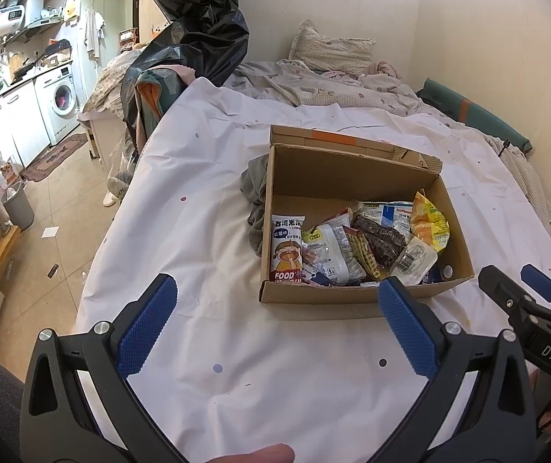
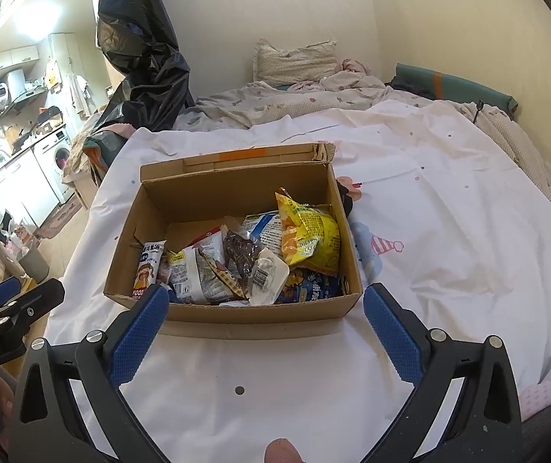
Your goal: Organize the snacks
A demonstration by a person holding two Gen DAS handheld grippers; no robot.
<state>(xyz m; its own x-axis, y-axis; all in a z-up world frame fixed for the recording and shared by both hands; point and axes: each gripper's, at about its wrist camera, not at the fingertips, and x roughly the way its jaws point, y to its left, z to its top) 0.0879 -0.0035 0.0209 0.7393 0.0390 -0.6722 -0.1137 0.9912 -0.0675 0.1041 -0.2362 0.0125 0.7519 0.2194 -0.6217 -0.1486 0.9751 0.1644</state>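
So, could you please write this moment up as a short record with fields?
setting: white sheet spread over a bed
container: open cardboard box on the sheet
contents: snack packets piled at the near end; yellow bag, white FOOD packet, dark packet
beside box: grey cloth at its left wall
left tongs: open, empty, short of the box
right tongs: open, empty, at the near wall

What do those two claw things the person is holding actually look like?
Both look alike. The left claw and right claw each have a black frame with triangular cut-outs and silver screws, ending in two fingers faced with blue knurled pads. Seen from the side, the right one bears white "DAS" lettering and the left one "...enRobot.AI". No cables or sleeves show.
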